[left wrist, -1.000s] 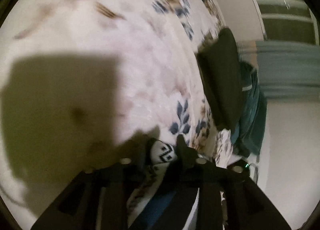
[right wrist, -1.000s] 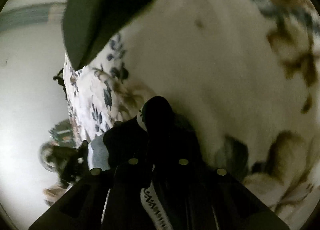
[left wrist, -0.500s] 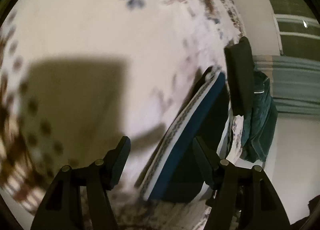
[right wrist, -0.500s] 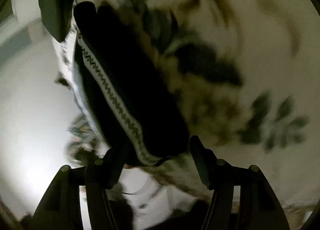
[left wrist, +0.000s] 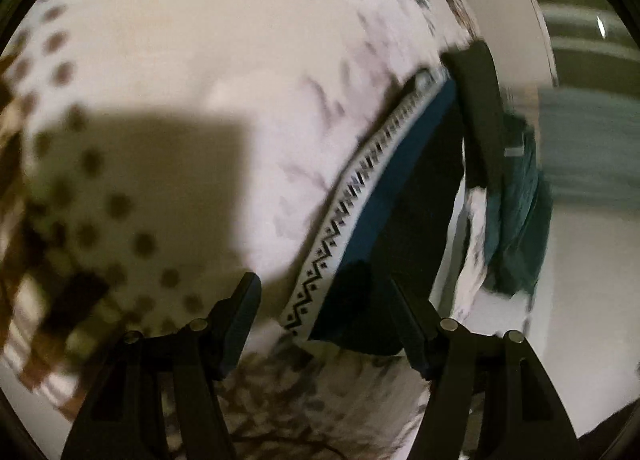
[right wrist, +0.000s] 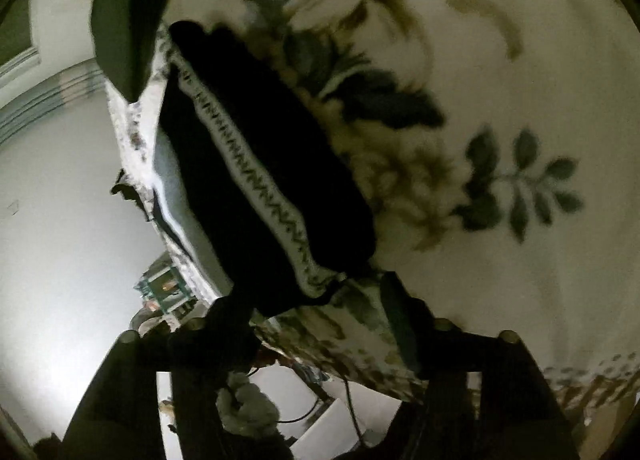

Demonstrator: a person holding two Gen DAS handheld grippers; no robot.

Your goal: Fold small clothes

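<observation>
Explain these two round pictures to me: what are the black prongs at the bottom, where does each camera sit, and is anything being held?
There is no robot here. A person holds a two-finger gripper in each hand, and each carries a wide-angle camera looking forward along its fingers, so the black prongs are the gripper itself. One picture looks out from the left gripper, the other from the right gripper. Both look down on a bed cover with a flower print. On it lies a small dark garment with a white zigzag band along one edge, near the cover's edge. Beyond it sits a dark cushion. Both pairs of jaws have just been opening; they stand apart and grip nothing, and the garment rests on the cover in front of them.
</observation>
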